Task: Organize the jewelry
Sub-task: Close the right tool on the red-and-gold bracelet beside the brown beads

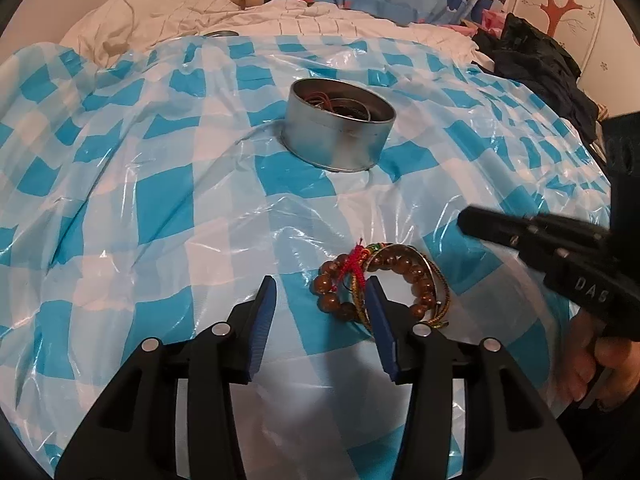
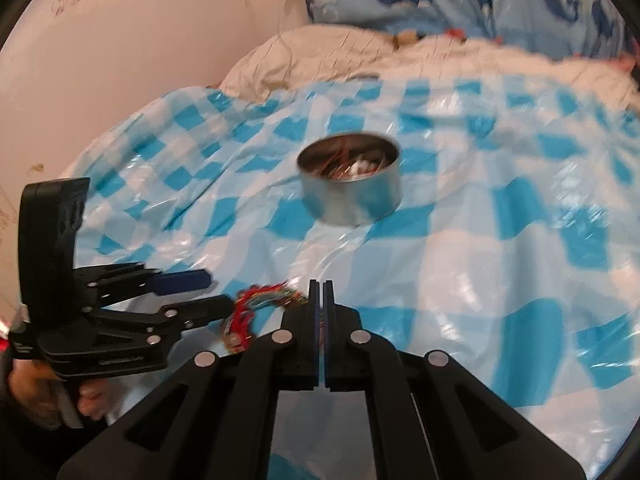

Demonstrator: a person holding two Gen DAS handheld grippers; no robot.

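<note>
Both tongs show in the left wrist view. The left gripper [image 1: 322,286] is partly spread with nothing between its blue pads, the right-hand pad just in front of the pile of bracelets [image 1: 378,282]: brown wooden beads, a thin metal bangle, and red and green-gold cords. That pile lies on the blue-and-white checked plastic sheet [image 1: 160,200], toward the sheet's near edge and well apart from the round metal tin [image 1: 338,128] standing near the sheet's middle. The tin already holds some cords and rings, so I judge the sorting partly done, with this pile left to move. The right gripper [image 1: 466,222] comes in from the right, a hand [image 1: 600,364] on its grip, its tips above the sheet and beside the pile. White letters "DAS" show on its body.

From the right wrist view, the right gripper [image 2: 321,284] is clenched flat, pad to pad; blur hides whether a cord end is caught. The bracelets [image 2: 256,308] lie just left of its tips, with the left gripper [image 2: 218,290] spread around their far side. No writing is legible here.
</note>
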